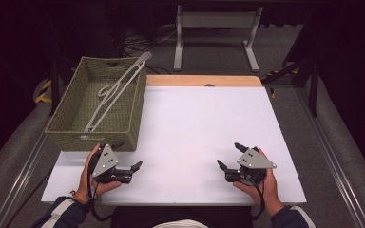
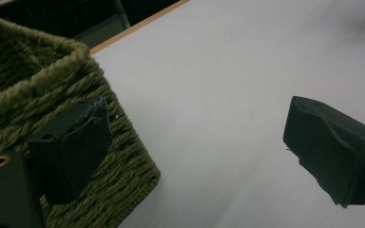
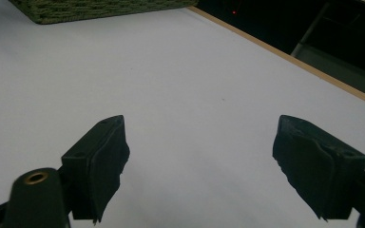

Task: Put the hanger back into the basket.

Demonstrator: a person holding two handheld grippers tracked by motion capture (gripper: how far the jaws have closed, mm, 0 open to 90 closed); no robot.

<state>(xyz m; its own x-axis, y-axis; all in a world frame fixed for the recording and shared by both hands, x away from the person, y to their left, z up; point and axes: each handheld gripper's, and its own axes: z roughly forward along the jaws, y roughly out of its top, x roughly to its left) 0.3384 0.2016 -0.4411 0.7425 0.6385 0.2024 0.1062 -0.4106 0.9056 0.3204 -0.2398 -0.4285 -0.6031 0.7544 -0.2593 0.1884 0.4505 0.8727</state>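
Your left gripper [image 1: 128,167] and right gripper [image 1: 230,156] rest spread apart and empty on the tabletop [image 1: 195,128]; tongs [image 1: 116,90] already lie in the basket [image 1: 95,137], nothing left out.

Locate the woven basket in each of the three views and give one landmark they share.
High view: the green woven basket sits at the table's left, far side.
Left gripper view: its corner fills the lower left.
Right gripper view: its base runs along the top left edge.
Shared landmark: the white tabletop's wooden edge strip.
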